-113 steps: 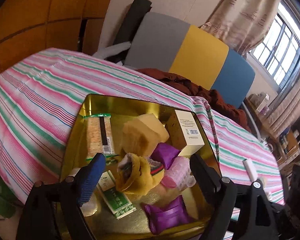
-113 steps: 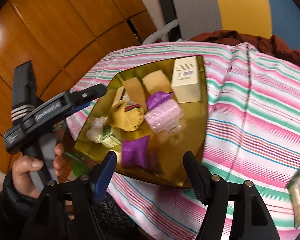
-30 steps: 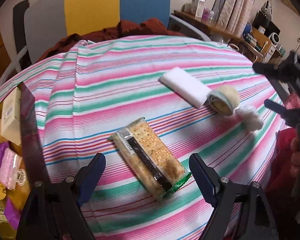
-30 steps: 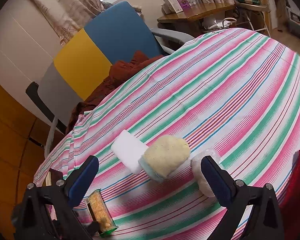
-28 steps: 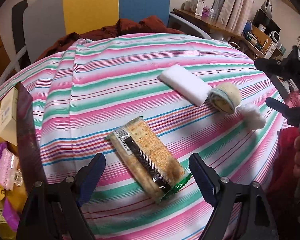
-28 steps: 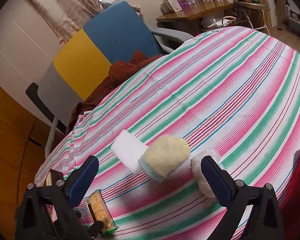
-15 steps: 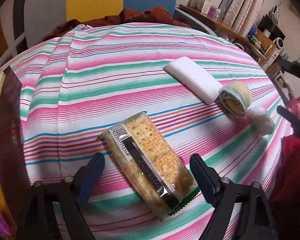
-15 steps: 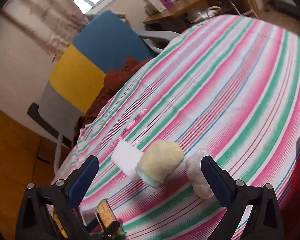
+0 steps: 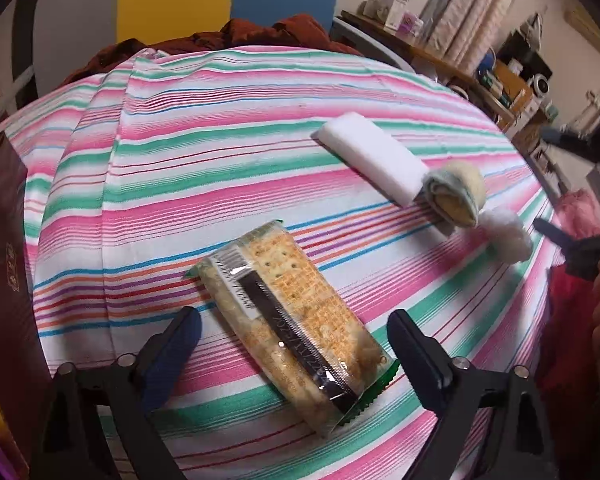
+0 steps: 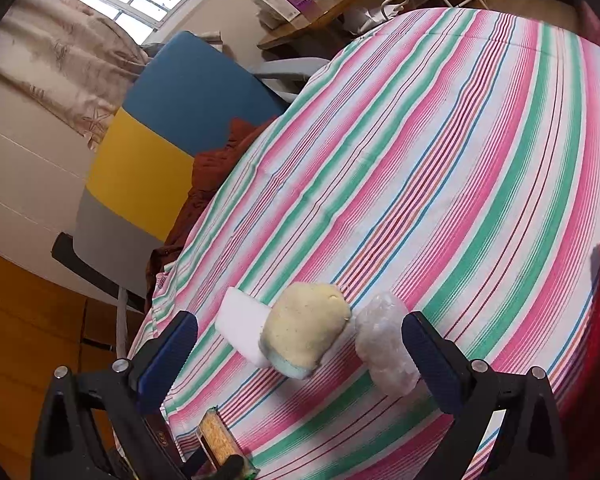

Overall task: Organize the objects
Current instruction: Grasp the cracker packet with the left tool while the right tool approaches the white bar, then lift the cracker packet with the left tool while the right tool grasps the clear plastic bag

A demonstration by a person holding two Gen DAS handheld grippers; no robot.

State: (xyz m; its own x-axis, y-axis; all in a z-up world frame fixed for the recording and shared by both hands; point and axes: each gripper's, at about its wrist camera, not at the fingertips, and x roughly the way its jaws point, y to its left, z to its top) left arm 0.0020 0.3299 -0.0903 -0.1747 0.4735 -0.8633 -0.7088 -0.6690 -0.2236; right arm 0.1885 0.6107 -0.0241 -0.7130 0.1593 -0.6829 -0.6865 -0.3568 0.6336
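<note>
Closer now: my left gripper (image 9: 292,330) straddles the cracker packet (image 9: 290,302).
Fingers wide, empty; packet's long axis runs diagonally between them.

On the striped cloth we count four loose things: one cracker packet (image 9: 296,312), one white foam block (image 9: 370,162), one rolled yellow sponge cloth (image 9: 456,198) and one white fluffy wad (image 9: 506,234). We also see two grippers, each with two fingers.
</note>
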